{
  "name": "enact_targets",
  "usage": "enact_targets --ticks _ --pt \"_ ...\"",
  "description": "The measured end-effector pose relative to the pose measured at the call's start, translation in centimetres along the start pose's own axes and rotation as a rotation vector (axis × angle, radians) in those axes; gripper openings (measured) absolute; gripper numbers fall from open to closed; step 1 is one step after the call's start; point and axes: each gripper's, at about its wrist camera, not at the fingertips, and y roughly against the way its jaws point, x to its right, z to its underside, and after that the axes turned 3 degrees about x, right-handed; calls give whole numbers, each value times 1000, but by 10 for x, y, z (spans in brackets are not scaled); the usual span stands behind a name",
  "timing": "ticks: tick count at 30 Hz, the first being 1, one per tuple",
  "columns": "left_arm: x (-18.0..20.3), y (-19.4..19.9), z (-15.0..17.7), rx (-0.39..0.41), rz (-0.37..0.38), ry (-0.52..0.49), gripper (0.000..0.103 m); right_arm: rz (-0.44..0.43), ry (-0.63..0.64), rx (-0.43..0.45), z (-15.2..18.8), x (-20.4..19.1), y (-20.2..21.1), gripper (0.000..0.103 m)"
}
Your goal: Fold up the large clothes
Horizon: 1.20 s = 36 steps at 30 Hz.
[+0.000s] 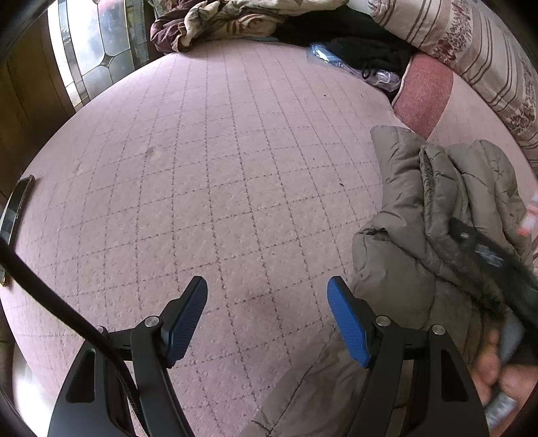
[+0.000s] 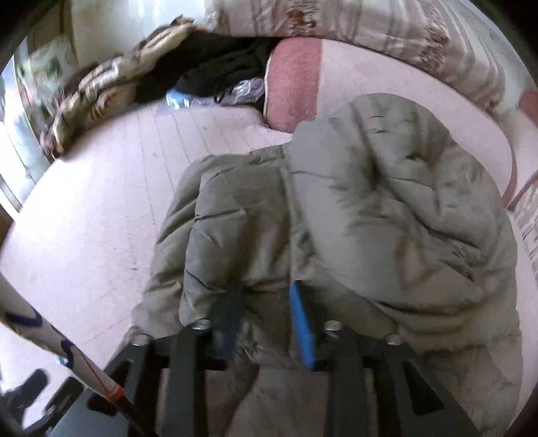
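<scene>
A grey-brown puffer jacket [image 1: 413, 242] lies bunched on the pink checked bed cover [image 1: 208, 161]. My left gripper [image 1: 267, 292] is open and empty over the bare cover, just left of the jacket's edge. In the right wrist view the jacket [image 2: 386, 201] fills the middle, partly folded over itself. My right gripper [image 2: 265, 302] has its blue pads nearly together with a fold of jacket cloth between them. The right gripper also shows blurred in the left wrist view [image 1: 484, 259], over the jacket.
A floral quilt [image 1: 235, 20] and black clothes [image 1: 366, 43] are heaped at the far side, with a clear plastic bag [image 1: 336, 60] beside them. A pink pillow [image 1: 423, 94] and a striped duvet [image 1: 487, 60] lie at the right. A window [image 1: 94, 43] is at the left.
</scene>
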Motion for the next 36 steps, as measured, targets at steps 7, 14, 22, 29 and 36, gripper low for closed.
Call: enact_targets --ticks 7,14,22,29,36 --pt "1 8 4 15 -3 -31 73 -2 -135 -14 42 103 62 58" --pt "1 13 10 19 3 -76 73 173 -441 -52 119 273 125 69" --pt "-2 27 32 1 101 -125 73 201 -676 -60 226 389 180 75" --pt "-20 32 78 -41 133 -112 73 55 -714 -57 268 403 174 75" --pt "-25 43 109 -70 165 -84 76 -99 -720 -38 284 401 156 81"
